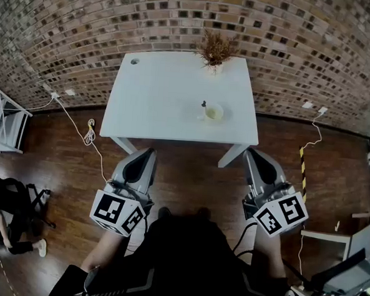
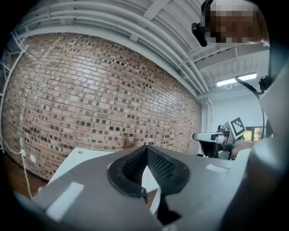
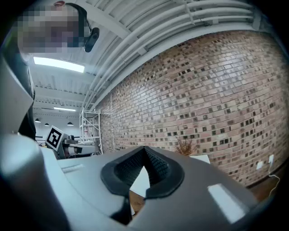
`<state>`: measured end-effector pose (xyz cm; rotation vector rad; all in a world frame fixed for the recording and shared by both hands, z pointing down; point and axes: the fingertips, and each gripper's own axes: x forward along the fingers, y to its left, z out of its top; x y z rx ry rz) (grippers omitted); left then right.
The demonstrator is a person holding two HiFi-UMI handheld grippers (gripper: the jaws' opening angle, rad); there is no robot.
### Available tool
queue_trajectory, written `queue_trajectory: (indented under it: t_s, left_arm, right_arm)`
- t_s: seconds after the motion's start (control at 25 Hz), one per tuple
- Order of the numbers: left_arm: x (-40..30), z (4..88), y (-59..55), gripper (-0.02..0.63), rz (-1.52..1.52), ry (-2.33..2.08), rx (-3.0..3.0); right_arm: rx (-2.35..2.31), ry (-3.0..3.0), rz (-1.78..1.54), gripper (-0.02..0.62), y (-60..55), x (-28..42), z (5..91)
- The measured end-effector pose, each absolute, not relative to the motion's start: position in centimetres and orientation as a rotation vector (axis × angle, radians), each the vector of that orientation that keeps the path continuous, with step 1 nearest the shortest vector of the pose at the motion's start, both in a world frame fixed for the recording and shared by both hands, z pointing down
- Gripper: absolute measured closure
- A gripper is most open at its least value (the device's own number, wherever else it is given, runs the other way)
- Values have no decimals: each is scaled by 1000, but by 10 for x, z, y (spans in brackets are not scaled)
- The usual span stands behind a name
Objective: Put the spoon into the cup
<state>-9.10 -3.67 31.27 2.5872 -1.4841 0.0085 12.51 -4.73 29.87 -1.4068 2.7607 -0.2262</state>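
The left tool (image 1: 150, 152) and right tool (image 1: 252, 154) are both closed and empty, short of the surface (image 1: 156, 105). The cup (image 1: 214, 112), with the spoon (image 1: 204, 105) just beside it, lies ahead, nearer the right tool.

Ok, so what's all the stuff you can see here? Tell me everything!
table: one, white, in the middle, by the wall
plant: one, brown and dry, at the table's far edge
cup: one, pale, on the table's right half; a small dark thing by it is too small to name
wall: one, brown brick, behind the table
floor: one, dark wood, all round the table
cable: one, white, on the floor left of the table
left gripper: one, grey, shut, empty, in front of the table
right gripper: one, grey, shut, empty, in front of the table
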Motion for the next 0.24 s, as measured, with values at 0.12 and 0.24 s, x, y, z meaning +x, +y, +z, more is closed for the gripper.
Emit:
queue_trajectory:
  t_s: [0.12, 0.24]
  left_arm:
    - [-91, 315, -33, 598, 13, -1477, 2582]
    - [-90, 318, -32, 598, -5, -1459, 2577]
  right_arm:
    - [-1405, 2760, -224, 589, -45, 124, 298]
    - [-1414, 2757, -219, 589, -44, 127, 297]
